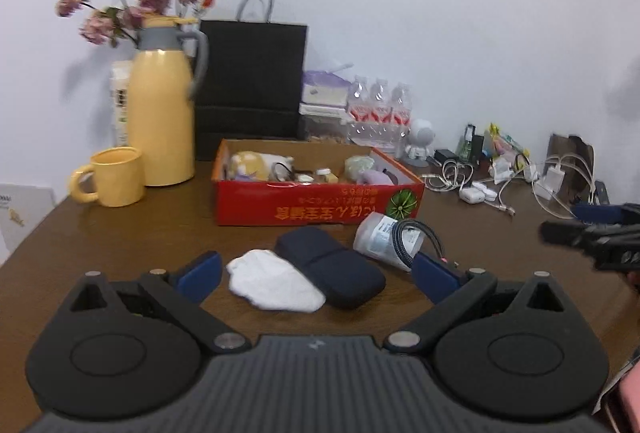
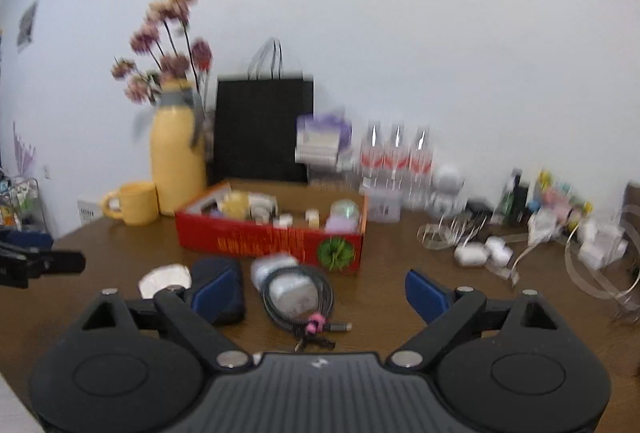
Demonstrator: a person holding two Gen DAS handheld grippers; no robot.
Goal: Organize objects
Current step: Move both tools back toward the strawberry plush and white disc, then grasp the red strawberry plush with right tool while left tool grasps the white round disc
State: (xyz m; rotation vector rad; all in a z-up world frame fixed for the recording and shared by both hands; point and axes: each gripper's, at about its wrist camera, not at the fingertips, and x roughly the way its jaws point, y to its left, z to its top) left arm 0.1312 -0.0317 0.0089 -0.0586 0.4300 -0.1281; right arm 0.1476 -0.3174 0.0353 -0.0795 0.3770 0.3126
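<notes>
The red box (image 1: 320, 201) is showing a row of upside-down yellow Chinese letters too blurry to read, and the small print on the clear jar's label (image 1: 380, 233) is staying unreadable too.

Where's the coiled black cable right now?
The coiled black cable lies on the table in front of the red box, draped over a clear plastic jar lying on its side, just right of the dark blue case; in the right wrist view it sits between the open claw's fingers.
</notes>
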